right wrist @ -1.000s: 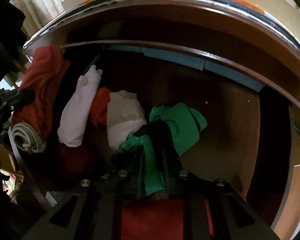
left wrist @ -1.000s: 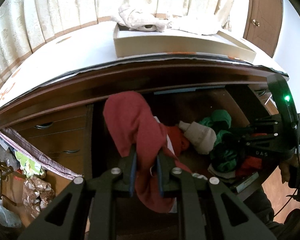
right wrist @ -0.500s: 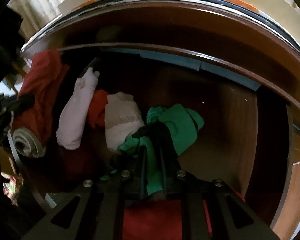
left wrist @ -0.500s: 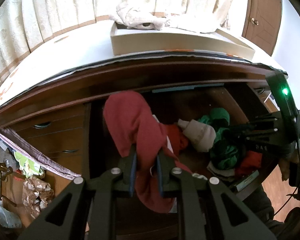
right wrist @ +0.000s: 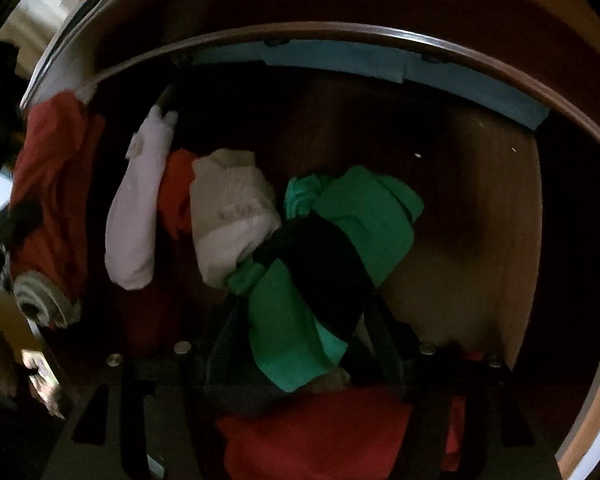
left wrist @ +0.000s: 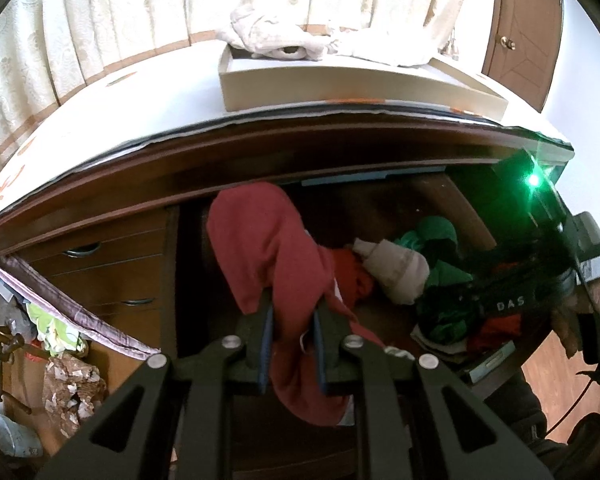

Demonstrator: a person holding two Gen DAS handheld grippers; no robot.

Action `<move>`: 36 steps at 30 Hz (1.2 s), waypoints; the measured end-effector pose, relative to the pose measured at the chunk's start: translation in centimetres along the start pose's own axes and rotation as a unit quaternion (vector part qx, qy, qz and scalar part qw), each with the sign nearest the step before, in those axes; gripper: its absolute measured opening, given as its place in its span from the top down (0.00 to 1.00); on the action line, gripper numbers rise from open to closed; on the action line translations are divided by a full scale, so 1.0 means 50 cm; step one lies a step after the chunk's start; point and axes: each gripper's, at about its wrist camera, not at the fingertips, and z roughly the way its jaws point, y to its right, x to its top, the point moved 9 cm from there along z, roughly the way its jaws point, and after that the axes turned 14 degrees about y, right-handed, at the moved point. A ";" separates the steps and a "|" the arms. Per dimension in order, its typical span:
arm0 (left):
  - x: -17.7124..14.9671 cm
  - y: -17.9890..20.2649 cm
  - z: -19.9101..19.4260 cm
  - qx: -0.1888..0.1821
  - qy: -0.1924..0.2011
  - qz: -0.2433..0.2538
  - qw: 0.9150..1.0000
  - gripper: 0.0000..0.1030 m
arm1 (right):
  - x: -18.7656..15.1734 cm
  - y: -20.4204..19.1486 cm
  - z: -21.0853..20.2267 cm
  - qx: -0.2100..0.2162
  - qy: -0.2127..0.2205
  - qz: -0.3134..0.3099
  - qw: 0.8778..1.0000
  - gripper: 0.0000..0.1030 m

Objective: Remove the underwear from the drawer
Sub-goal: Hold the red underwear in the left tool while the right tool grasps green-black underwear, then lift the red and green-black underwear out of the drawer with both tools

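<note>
Your left gripper (left wrist: pixel 290 320) is clamped on a dark red piece of underwear (left wrist: pixel 268 256), which hangs draped over the jaws above the left part of the open wooden drawer (left wrist: pixel 440 200). Your right gripper (right wrist: pixel 300 320) points steeply down into the drawer, and its jaws are opening, with a green and black garment (right wrist: pixel 332 248) lying between the fingers; the pads no longer press on it. Just left of that garment sit a rolled beige sock (right wrist: pixel 232 208), an orange-red cloth (right wrist: pixel 176 192) and a pale white sock (right wrist: pixel 136 216), all touching in a loose pile on the drawer floor. Another red garment (right wrist: pixel 312 432) lies at the near edge under the right gripper. On the white desktop (left wrist: pixel 140 100) above the drawer stands a shallow beige tray (left wrist: pixel 340 88) with crumpled light cloth (left wrist: pixel 276 36) along its far rim.
</note>
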 end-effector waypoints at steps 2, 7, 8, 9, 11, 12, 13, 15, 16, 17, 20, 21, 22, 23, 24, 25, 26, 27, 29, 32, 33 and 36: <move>0.001 -0.002 0.000 0.001 0.002 -0.001 1.000 0.86 | -0.002 -0.010 0.001 0.006 0.005 -0.006 1.000 0.62; 0.002 -0.006 -0.004 0.003 0.006 -0.005 1.000 0.86 | 0.006 -0.017 -0.023 0.002 0.049 -0.022 0.999 0.74; 0.002 -0.006 -0.004 0.003 0.007 -0.006 1.000 0.86 | 0.008 -0.018 -0.030 -0.002 0.059 -0.026 0.998 0.74; 0.002 -0.007 -0.005 0.003 0.007 -0.007 1.000 0.86 | 0.010 -0.020 -0.035 -0.003 0.068 -0.031 0.997 0.75; 0.004 -0.007 -0.008 0.003 0.009 -0.006 1.000 0.86 | 0.012 -0.022 -0.045 -0.003 0.083 -0.030 0.996 0.75; 0.005 -0.007 -0.009 0.003 0.011 -0.006 1.000 0.86 | 0.013 -0.022 -0.051 -0.001 0.092 -0.028 0.995 0.76; 0.005 -0.007 -0.011 0.003 0.011 -0.006 1.000 0.86 | 0.014 -0.023 -0.060 0.003 0.104 -0.027 0.994 0.76; 0.007 -0.006 -0.015 0.003 0.015 -0.005 1.000 0.86 | 0.014 -0.022 -0.071 0.000 0.116 -0.025 0.993 0.76; 0.010 -0.005 -0.016 0.003 0.017 -0.006 1.000 0.86 | 0.021 -0.023 -0.081 -0.001 0.127 -0.029 0.992 0.76; 0.012 -0.004 -0.018 0.003 0.019 -0.005 1.000 0.86 | 0.023 -0.024 -0.094 -0.003 0.133 -0.033 0.991 0.76; 0.017 -0.002 -0.023 0.002 0.024 -0.003 1.000 0.86 | 0.035 -0.029 -0.116 -0.005 0.156 -0.043 0.987 0.76; 0.018 -0.001 -0.024 0.003 0.025 -0.002 1.000 0.86 | 0.042 -0.025 -0.122 -0.006 0.163 -0.046 0.986 0.76; 0.019 -0.001 -0.026 0.003 0.026 -0.002 1.000 0.86 | 0.045 -0.028 -0.130 -0.008 0.171 -0.049 0.984 0.76; 0.021 0.000 -0.029 0.003 0.028 -0.002 1.000 0.86 | 0.048 -0.029 -0.133 -0.008 0.175 -0.051 0.983 0.76; 0.022 0.001 -0.031 0.003 0.029 -0.002 1.000 0.86 | 0.051 -0.032 -0.138 -0.008 0.180 -0.054 0.982 0.76; 0.024 0.002 -0.033 0.004 0.031 -0.001 1.000 0.86 | 0.055 -0.036 -0.142 -0.007 0.184 -0.055 0.981 0.76; 0.025 0.002 -0.036 0.004 0.033 0.000 0.999 0.86 | 0.057 -0.038 -0.146 -0.006 0.189 -0.056 0.980 0.76; 0.027 0.003 -0.037 0.005 0.035 0.000 0.999 0.86 | 0.057 -0.041 -0.150 -0.005 0.194 -0.058 0.979 0.76; 0.031 0.004 -0.042 0.005 0.039 0.001 0.999 0.86 | 0.060 -0.049 -0.162 -0.002 0.205 -0.063 0.977 0.76; 0.036 0.003 -0.052 0.007 0.046 0.000 0.999 0.86 | 0.060 -0.059 -0.184 0.003 0.222 -0.070 0.973 0.76; 0.038 0.003 -0.054 0.007 0.049 -0.001 0.999 0.86 | 0.061 -0.065 -0.187 0.006 0.227 -0.072 0.971 0.76; 0.044 0.004 -0.061 0.008 0.055 -0.001 0.998 0.86 | 0.064 -0.079 -0.203 0.010 0.243 -0.081 0.967 0.76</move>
